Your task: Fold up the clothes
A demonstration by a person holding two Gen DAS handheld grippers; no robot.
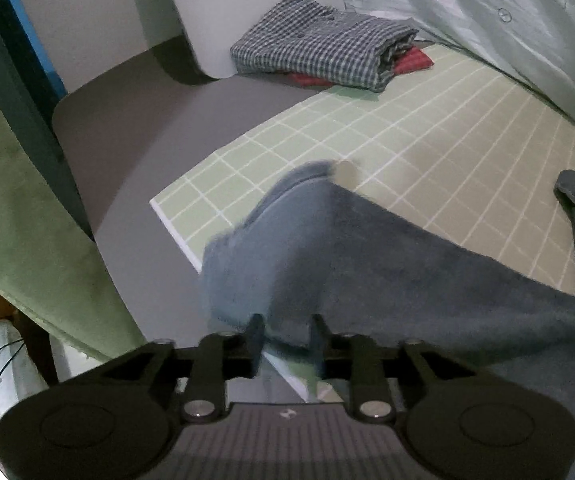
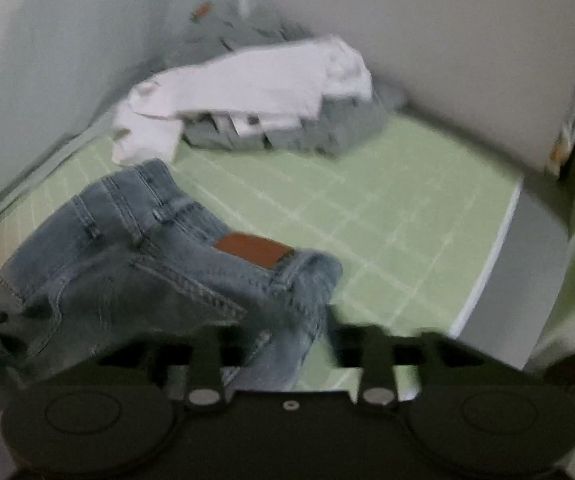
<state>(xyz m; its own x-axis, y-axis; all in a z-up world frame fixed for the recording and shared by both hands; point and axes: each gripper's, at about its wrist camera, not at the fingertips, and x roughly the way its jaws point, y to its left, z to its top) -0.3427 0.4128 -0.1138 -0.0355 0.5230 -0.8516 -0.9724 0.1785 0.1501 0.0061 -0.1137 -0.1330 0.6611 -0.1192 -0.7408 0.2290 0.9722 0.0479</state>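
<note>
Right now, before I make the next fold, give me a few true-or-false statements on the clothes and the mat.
1. The jeans lie on the green grid mat. True.
2. A brown leather patch shows on the jeans' waistband. True.
3. The checked shirt lies under a red garment. False: the folded checked shirt lies on top of the red garment.
4. The white garment is neatly folded flat on the mat. False: it lies rumpled over a grey garment.
5. The left gripper has denim between its fingers. True, though blur hides whether they press on it.
</note>
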